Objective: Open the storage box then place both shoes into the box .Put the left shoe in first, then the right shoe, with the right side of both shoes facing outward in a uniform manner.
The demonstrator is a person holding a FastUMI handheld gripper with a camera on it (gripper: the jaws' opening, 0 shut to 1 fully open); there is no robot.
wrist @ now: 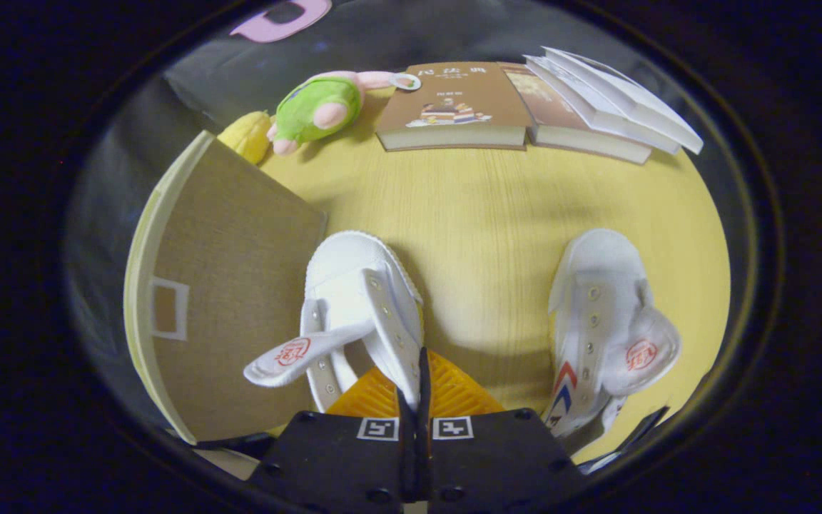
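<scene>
The gripper (422,378) has its two fingers pressed together, clamping the side wall of a white canvas lace-up shoe (357,300) beside its opening, so this shoe sits right at the fingertips and runs ahead of them, toe pointing away, its tongue flopped out sideways toward the box. Just beside that shoe, on the far side from the second shoe, stands the brown fabric-covered storage box (232,285), its broad panel tilted and edged in pale yellow. The second white canvas shoe with red and blue side stripes (600,328) lies well apart on the yellow wooden tabletop (482,207). Beyond the fingers lie brown-covered books (454,107) and a green-and-pink plush toy (318,107).
</scene>
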